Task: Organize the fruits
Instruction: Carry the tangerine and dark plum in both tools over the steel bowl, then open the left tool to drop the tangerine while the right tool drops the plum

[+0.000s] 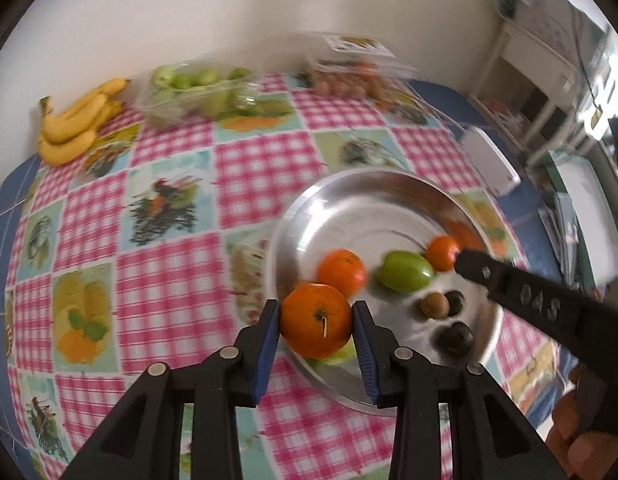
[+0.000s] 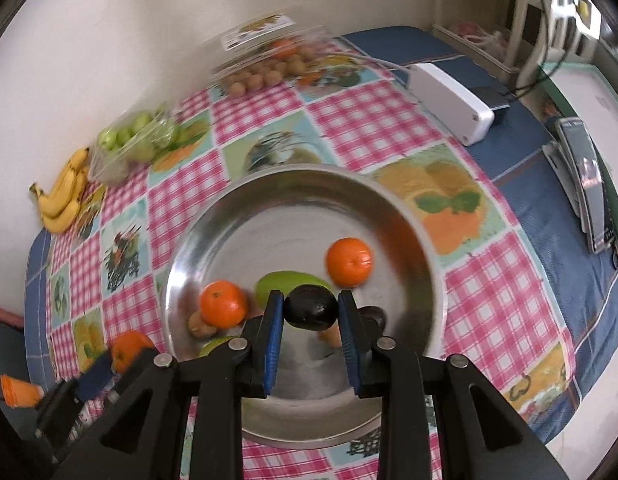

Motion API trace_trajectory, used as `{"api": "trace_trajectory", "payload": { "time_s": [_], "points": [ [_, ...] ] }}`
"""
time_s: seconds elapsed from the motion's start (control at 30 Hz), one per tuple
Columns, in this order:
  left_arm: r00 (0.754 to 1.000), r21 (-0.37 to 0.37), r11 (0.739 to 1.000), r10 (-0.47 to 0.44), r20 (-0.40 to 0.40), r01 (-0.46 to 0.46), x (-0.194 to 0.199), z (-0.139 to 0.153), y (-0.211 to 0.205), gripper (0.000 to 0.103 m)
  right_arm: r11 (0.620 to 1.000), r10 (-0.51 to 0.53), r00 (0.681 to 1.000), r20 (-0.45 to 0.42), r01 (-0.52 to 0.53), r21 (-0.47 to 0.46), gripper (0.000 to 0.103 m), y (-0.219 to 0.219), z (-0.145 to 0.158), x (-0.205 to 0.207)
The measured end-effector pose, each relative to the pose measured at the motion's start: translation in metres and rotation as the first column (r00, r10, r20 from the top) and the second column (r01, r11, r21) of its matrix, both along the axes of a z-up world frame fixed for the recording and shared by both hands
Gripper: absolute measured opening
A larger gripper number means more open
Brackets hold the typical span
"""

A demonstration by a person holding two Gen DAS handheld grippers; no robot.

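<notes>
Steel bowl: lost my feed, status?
Left gripper shut on orange. Right gripper shut on dark fruit. Both over steel bowl. Nothing blocking.

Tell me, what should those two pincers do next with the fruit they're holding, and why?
Probably lower both a little and let go. The left gripper is clamped on an orange at the near rim of the metal bowl, and the right gripper pinches a dark fruit over the bowl's middle. Other fruit already lies in the bowl, so both pieces likely belong there.
</notes>
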State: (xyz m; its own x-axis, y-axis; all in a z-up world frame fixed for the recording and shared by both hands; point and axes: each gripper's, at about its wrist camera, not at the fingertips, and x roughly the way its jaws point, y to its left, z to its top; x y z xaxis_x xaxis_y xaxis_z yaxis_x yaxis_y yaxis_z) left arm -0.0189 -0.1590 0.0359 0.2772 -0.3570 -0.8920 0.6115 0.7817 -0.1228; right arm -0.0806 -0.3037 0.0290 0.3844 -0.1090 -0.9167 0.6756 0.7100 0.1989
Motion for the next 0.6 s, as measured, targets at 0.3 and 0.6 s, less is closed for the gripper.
{"api": "trace_trajectory", "payload": {
  "time_s": [0.3, 0.6],
  "points": [
    [0.996, 0.023, 0.996, -0.090, -0.013, 0.090, -0.022, -0.012, -0.025, 0.039, 1.000, -0.021, 1.000, -0.017, 0.021, 0.015, 0.029, -0.010, -0.006, -0.006],
    [0.999, 0.000, 0.999, -0.053, -0.008, 0.053, -0.006, -0.016, -0.021, 0.039, 0.998, 0.033, 0.999, -0.030, -0.032, 0.051, 0.029, 0.000, -0.016, 0.002]
  ]
}}
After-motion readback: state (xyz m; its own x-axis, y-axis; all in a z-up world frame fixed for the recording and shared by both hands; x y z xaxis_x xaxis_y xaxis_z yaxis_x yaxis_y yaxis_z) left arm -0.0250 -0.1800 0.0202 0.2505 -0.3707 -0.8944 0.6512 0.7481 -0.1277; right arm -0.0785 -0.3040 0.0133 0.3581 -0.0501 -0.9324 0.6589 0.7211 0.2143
